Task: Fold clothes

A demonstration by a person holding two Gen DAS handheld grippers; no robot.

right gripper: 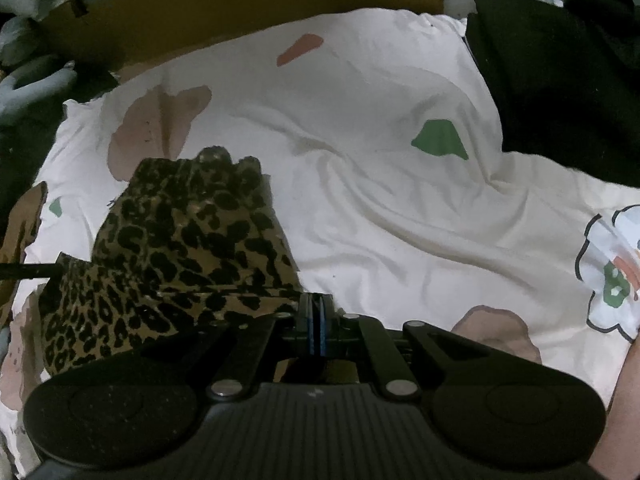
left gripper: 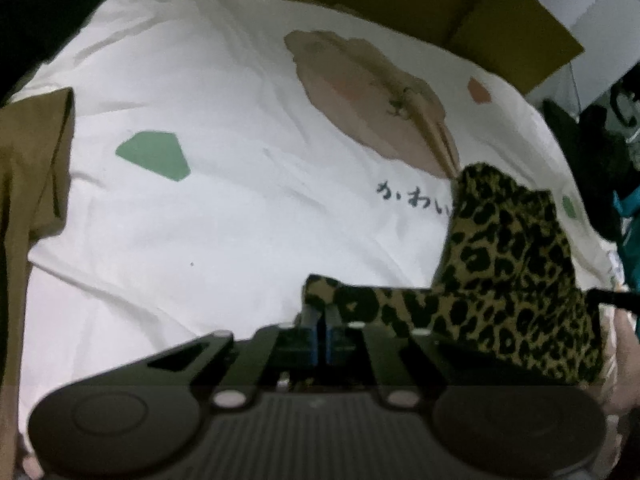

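A white printed sheet [left gripper: 224, 216] covers most of both views, creased and dotted with green, pink and tan shapes, with brown cardboard [left gripper: 516, 28] along its far edge and dark clothes [right gripper: 560, 92] heaped at one side. On the sheet lies the leopard-print garment [right gripper: 180, 240], bunched in a mound and stretched along its near edge between the two tools. The left gripper [left gripper: 323, 312] has its jaws pressed together on one end of that edge; the right gripper [right gripper: 316, 308] pinches the other end the same way. Both holds look like thin bites of hem, so a quick lift could let a corner slip out and spoil the fold. The mound could also drag and double unevenly, and a jaw might have caught the sheet beneath. Dark handwritten Japanese characters, reading roughly "kawai", are printed on the sheet beside the garment, which hides the rest.
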